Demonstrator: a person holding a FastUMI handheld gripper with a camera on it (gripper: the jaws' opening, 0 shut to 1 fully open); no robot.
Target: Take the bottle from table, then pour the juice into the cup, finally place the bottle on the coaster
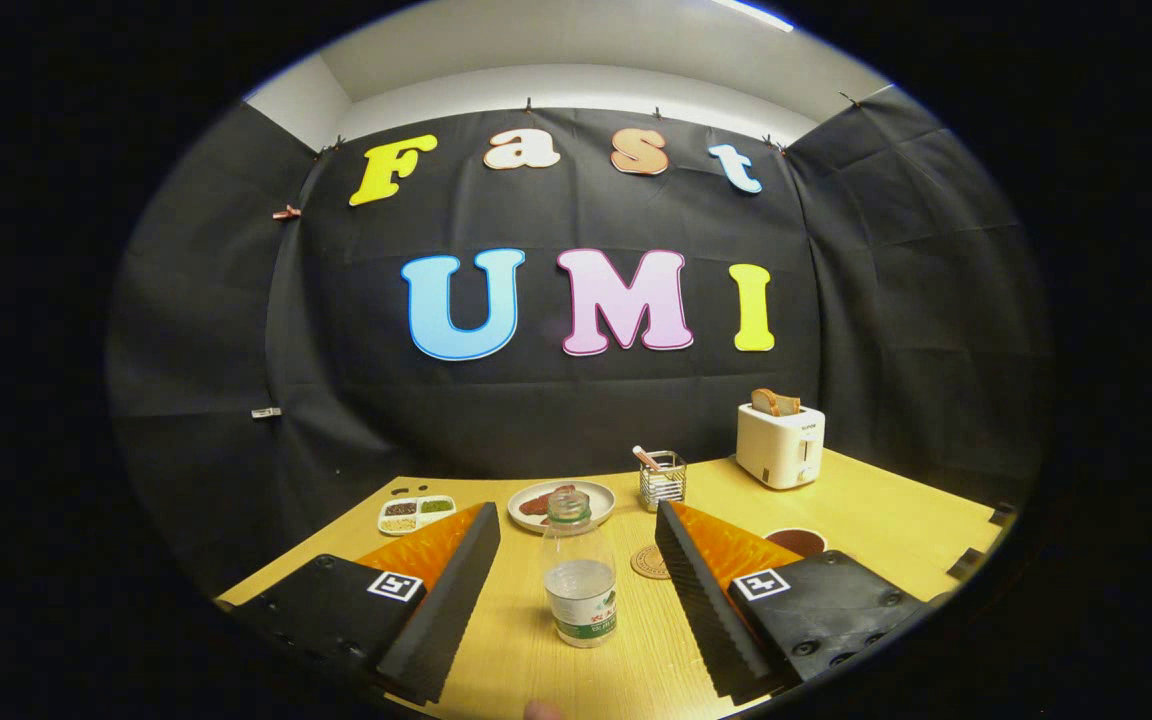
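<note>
Gripper (576, 560) fingers are spread wide in my hand, touching nothing. Relative to the bottle (579, 580), upright between them on the table (896, 510): coaster (650, 562) just right, cup (796, 541) farther right.

The clear bottle (579, 575) stands upright and uncapped on the table, partly filled, a label round its lower part. The round coaster (650, 562) lies flat just beside it. The cup (796, 541) sits beyond the coaster, farther from the bottle.
</note>
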